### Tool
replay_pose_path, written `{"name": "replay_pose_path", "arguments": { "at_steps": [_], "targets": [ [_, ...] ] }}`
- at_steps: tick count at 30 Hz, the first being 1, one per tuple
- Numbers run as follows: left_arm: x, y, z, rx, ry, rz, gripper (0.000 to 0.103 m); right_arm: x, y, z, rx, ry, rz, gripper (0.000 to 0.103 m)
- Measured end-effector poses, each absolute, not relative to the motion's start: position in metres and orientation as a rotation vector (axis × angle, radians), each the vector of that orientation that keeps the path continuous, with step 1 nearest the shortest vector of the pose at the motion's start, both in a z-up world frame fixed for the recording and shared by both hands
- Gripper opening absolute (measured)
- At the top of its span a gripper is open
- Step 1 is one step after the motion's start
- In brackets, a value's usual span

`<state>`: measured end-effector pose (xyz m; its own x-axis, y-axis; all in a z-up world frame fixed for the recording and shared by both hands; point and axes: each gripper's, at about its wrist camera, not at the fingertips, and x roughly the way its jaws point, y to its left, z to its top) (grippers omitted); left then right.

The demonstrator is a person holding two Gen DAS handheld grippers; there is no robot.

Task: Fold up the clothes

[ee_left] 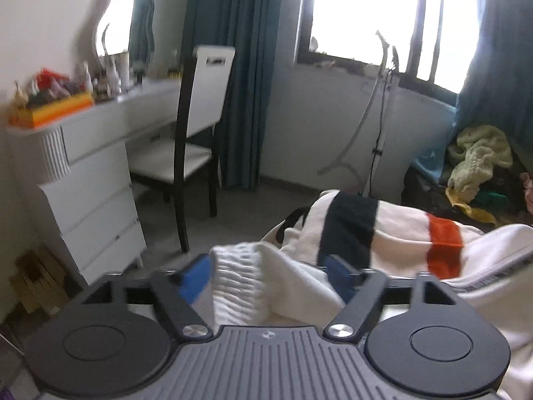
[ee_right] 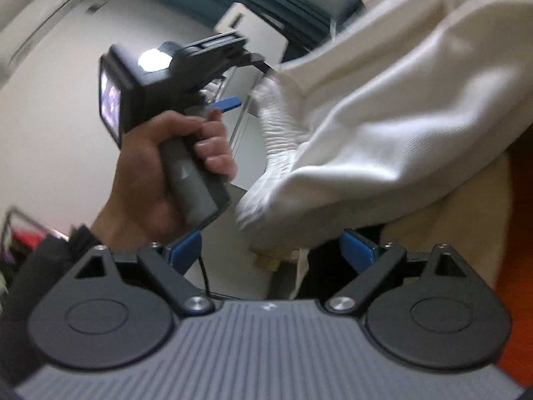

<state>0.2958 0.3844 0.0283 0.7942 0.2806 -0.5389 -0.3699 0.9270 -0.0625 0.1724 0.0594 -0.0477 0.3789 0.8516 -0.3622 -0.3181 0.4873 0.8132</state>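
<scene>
The left hand-held gripper [ee_left: 269,276] has its blue pads wide apart around the ribbed cuff [ee_left: 238,276] of a cream knitted sweater with black and orange stripes [ee_left: 393,233], not pinching it. The garment looks soft, light and floppy, best taken at cuff or hem. The right hand-held gripper [ee_right: 271,253], also spread, sits just below its hanging folds.
</scene>
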Motion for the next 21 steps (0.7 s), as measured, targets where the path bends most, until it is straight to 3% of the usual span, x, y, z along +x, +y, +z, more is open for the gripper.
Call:
{"name": "replay_pose_path", "arguments": {
  "at_steps": [4,11,21],
  "targets": [
    [0.253,0.338,0.044,-0.125,0.532,0.335,0.094,0.13,0.011,-0.019,0.577,0.761,0.795,0.092],
    [0.172,0.22,0.067,-0.068,0.461,0.222,0.096,0.074,-0.088,0.034,0.307,0.531,0.636,0.092],
    [0.076,0.054,0.057,-0.077,0.395,0.03,0.102,0.029,-0.222,0.045,0.16,0.34,0.368,0.092]
  ]
}}
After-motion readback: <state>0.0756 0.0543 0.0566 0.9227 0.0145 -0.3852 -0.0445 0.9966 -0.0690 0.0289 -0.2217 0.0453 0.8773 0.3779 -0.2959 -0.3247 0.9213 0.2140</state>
